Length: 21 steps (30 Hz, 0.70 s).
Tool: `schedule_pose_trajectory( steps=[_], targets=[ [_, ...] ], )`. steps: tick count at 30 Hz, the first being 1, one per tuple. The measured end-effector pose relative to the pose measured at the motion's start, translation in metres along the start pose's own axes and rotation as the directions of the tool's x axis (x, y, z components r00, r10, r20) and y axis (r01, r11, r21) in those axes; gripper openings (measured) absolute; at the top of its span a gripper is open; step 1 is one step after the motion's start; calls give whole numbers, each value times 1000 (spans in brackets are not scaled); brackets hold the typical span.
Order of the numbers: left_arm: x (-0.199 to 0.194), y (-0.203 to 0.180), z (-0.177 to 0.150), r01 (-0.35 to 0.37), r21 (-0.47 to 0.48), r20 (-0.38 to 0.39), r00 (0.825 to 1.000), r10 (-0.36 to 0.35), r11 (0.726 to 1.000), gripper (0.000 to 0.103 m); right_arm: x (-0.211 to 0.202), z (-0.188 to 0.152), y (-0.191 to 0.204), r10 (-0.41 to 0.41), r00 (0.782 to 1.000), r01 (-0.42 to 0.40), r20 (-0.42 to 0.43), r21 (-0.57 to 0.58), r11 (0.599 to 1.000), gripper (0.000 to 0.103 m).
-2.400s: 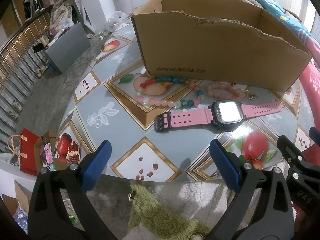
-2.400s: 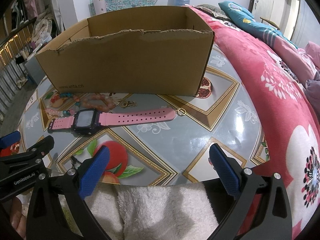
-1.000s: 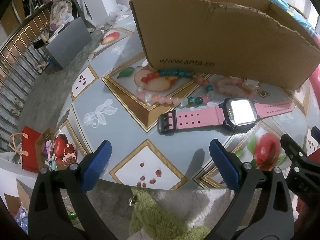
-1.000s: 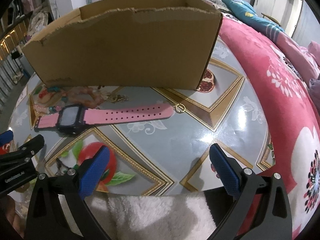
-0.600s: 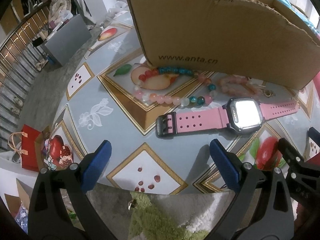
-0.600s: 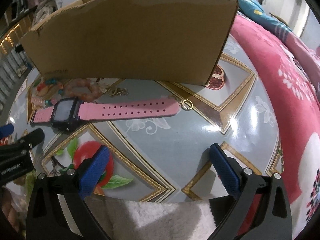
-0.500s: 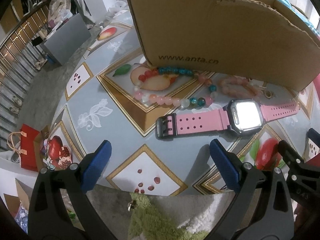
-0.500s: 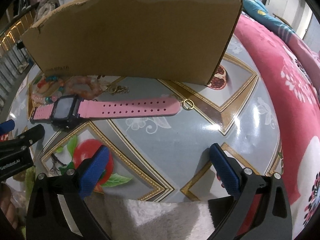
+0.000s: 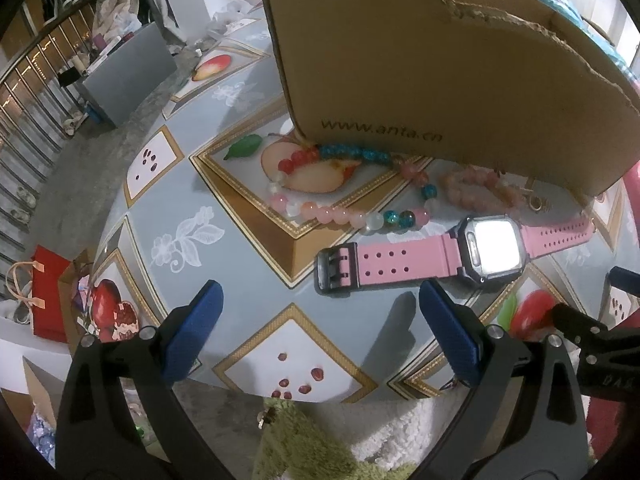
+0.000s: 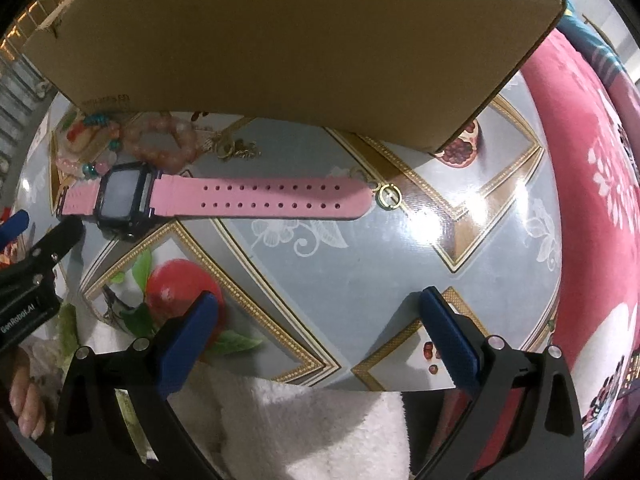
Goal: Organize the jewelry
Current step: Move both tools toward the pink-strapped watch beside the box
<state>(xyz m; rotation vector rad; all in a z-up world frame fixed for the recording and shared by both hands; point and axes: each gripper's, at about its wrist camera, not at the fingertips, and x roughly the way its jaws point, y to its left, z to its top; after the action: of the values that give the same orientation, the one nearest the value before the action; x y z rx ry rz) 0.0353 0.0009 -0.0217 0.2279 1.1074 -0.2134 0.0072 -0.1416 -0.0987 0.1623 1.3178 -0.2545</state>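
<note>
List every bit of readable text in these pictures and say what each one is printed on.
"www.anta.cn": printed on the front wall of the cardboard box.
"GenRobot.AI": on the left gripper body, seen from the right wrist view.
"DAS": partial letters on the right gripper body, seen from the left wrist view; the rest is cut off.
Watch: screen glares white, nothing readable.

table (image 9: pixel 256 288): fruit-print cloth | on it: cardboard box (image 9: pixel 420 72), pink watch (image 9: pixel 452 256), beaded bracelets (image 9: pixel 344 208), gold ring (image 10: pixel 390 197)

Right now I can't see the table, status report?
Left gripper open, empty. Right gripper open, empty. Pink watch flat on table, bracelets beside it. Cardboard box close behind.
</note>
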Motion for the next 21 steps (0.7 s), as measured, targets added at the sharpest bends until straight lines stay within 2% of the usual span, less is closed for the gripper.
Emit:
schedule_pose_trajectory(
  steps=[3,6,10,12,14,16,18,21],
  targets=[
    [-7,6,1,44,-5,33,999,-44,999,95,0,1,0,8,1000,-8,23,-9,1000,98],
    [-20,20,0,143,-16,118,983,-140,990,95,0,-6,0,10,997,-5,75,-73,997,98],
    [-35,52,-4,313,-71,239,927,-289,947,95,-4,-10,-2,42,991,-30,130,-94,995,98],
    [-40,66,-5,358,-112,270,909,-319,927,95,-14,-13,-2,43,981,-24,190,-103,994,98],
    [-46,78,-5,397,-126,298,889,-347,909,95,-28,-19,5,66,959,-23,277,-157,987,97],
    [-51,80,-8,385,-123,323,887,-330,915,95,-39,-19,18,127,932,-41,339,-251,967,97],
    [-55,80,-11,372,-107,353,881,-315,922,95,-41,-16,30,177,917,-54,357,-329,943,97],
    [-54,69,-13,264,-37,362,903,-233,964,95,-35,-2,45,249,903,-90,349,-413,906,97]
  ],
)
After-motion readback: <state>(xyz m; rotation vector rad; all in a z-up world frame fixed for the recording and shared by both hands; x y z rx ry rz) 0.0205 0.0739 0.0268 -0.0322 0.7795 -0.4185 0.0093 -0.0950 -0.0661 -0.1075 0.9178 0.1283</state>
